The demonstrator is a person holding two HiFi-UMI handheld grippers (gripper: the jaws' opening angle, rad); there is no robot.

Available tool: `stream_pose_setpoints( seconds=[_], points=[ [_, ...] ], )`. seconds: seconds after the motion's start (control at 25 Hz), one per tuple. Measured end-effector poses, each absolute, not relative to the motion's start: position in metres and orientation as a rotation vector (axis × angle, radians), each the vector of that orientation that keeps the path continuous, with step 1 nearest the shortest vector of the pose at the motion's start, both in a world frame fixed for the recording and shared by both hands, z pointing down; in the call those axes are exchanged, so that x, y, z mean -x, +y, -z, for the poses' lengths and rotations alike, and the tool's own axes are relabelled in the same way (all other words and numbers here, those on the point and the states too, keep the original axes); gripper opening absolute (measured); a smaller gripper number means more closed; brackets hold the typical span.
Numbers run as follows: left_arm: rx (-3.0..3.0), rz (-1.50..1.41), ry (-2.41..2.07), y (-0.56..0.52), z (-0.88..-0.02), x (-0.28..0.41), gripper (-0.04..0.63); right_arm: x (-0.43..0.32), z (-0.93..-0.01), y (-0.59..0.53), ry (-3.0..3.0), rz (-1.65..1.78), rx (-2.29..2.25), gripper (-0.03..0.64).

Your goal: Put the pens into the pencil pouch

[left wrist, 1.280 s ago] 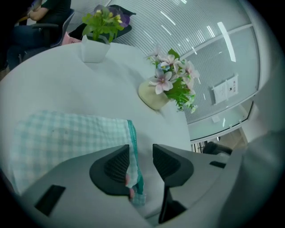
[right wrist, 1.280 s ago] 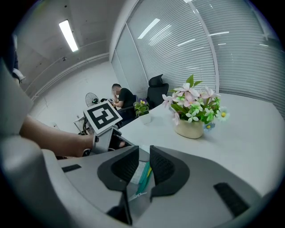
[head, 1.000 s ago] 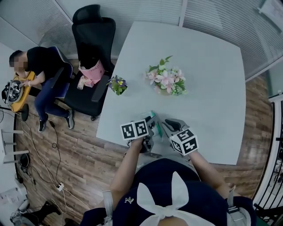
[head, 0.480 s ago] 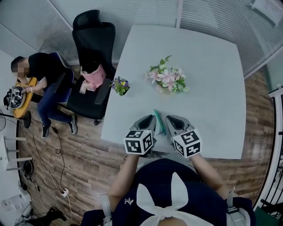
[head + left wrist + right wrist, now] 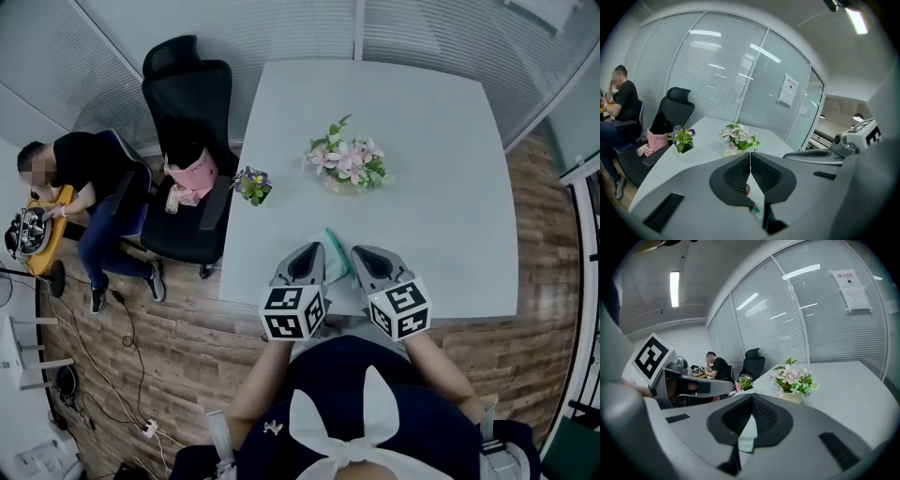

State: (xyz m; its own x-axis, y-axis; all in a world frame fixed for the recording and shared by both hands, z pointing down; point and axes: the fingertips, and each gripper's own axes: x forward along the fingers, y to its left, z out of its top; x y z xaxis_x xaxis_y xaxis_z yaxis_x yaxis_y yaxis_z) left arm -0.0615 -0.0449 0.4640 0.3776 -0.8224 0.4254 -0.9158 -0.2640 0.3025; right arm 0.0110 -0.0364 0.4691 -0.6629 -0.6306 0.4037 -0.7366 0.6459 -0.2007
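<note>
The pale teal pencil pouch (image 5: 335, 255) hangs between my two grippers, above the near edge of the white table (image 5: 422, 187). My right gripper (image 5: 362, 253) has just been closing and is shut on a fold of the pouch (image 5: 747, 437), which hangs below its pads (image 5: 751, 399). My left gripper (image 5: 313, 247) has also just been closing, and its pads meet (image 5: 750, 157). A small reddish and teal bit (image 5: 751, 202) shows low between them; it looks like the pouch's other edge. I cannot make out any pen.
A pink flower arrangement (image 5: 345, 167) stands mid-table and a small potted plant (image 5: 250, 183) sits at the table's left edge. A black office chair (image 5: 187, 141) holding a pink bag stands beside the table. A seated person (image 5: 75, 178) is at far left.
Both grippers have come up off the table toward the camera and drawn together, with their jaws closing. The teal pouch now sits between them rather than ahead of them.
</note>
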Motion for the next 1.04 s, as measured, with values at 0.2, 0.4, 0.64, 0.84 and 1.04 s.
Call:
stream_pose_setpoints(
  seconds=[0.2,0.4,0.64,0.84,1.04],
  points=[
    [-2.187,-0.264,-1.487,-0.033,-0.456,0.062,0.025,-0.012,-0.462,-0.022,-2.566,-0.502,-1.139,0.003],
    [-2.230,-0.287,-1.449,-0.019,-0.456,0.060,0.025,-0.010,-0.460,-0.012,-2.564,-0.499,-1.173,0.003],
    [-2.265,-0.311,-1.407,-0.007,-0.457,0.059,0.025,-0.007,-0.457,-0.003,-2.558,-0.485,-1.202,0.003],
    [-2.282,-0.312,-1.375,-0.004,-0.458,0.060,0.025,-0.004,-0.458,0.001,-2.554,-0.479,-1.210,0.003],
    [-2.286,-0.318,-1.372,-0.001,-0.457,0.064,0.025,0.000,-0.455,0.004,-2.552,-0.470,-1.208,0.003]
  ],
)
